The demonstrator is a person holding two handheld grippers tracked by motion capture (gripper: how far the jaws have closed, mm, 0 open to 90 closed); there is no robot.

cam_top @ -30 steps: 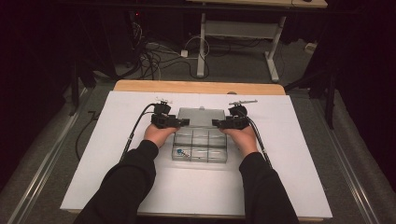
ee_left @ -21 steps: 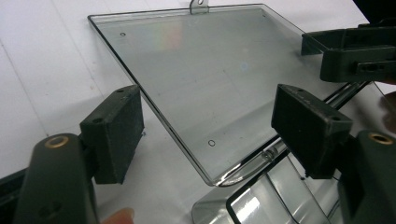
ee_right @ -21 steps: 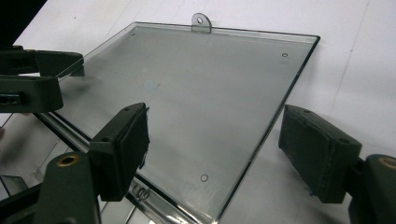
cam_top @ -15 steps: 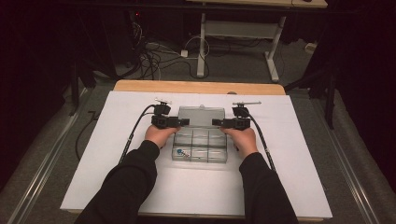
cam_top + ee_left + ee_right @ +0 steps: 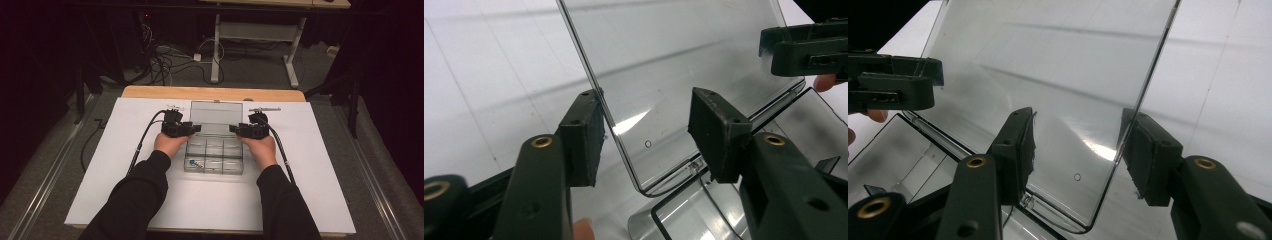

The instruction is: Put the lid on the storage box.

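On a white table (image 5: pixel 125 165), a clear plastic box (image 5: pixel 214 159) sat between two hands. The left claw (image 5: pixel 196 128) had been closing, spread around the raised lid's (image 5: pixel 674 65) left edge, one pad touching. The right claw (image 5: pixel 234 129) likewise straddled the right edge, closing, not yet pinching.

The clear box (image 5: pixel 214 156) sits mid-counter, compartments showing; its lid (image 5: pixel 216 114) stands raised at the box's 12 o'clock edge.

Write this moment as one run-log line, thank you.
left claw: just closing astride clear lid edge, ungripped | right claw: just closing astride opposite edge | lid: raised open
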